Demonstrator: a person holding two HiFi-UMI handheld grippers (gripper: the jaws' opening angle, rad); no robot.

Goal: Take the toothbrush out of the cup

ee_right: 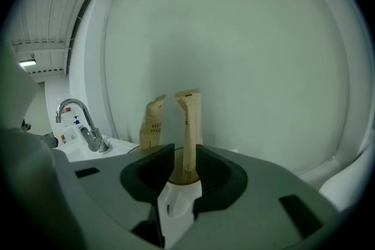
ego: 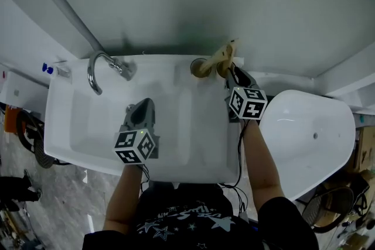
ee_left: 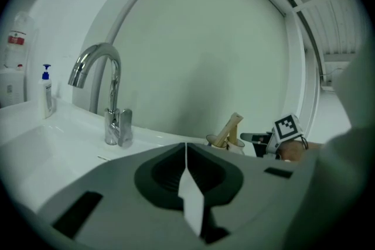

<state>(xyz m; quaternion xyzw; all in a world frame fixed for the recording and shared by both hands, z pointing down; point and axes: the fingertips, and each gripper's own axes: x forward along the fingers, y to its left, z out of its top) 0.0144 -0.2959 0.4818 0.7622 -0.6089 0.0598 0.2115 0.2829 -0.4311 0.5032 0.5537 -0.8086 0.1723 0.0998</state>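
Observation:
A cup (ego: 201, 68) stands on the back rim of the white sink (ego: 199, 137), at its right corner. Two toothbrushes in tan paper wrappers lean out of it. My right gripper (ego: 232, 72) is right at the cup, open, with one upright toothbrush (ee_right: 190, 126) between its jaws; the second wrapper (ee_right: 153, 126) stands just left of it. In the right gripper view the cup is hidden behind the jaws. My left gripper (ego: 142, 109) hangs over the basin, shut and empty (ee_left: 186, 152). From there the cup (ee_left: 225, 142) and right gripper (ee_left: 253, 139) show at the right.
A chrome faucet (ego: 101, 70) rises at the sink's back left, and a small pump bottle (ee_left: 45, 91) stands on the counter beyond it. A plain wall runs close behind the cup. A white rounded tub (ego: 307, 132) lies right of the sink.

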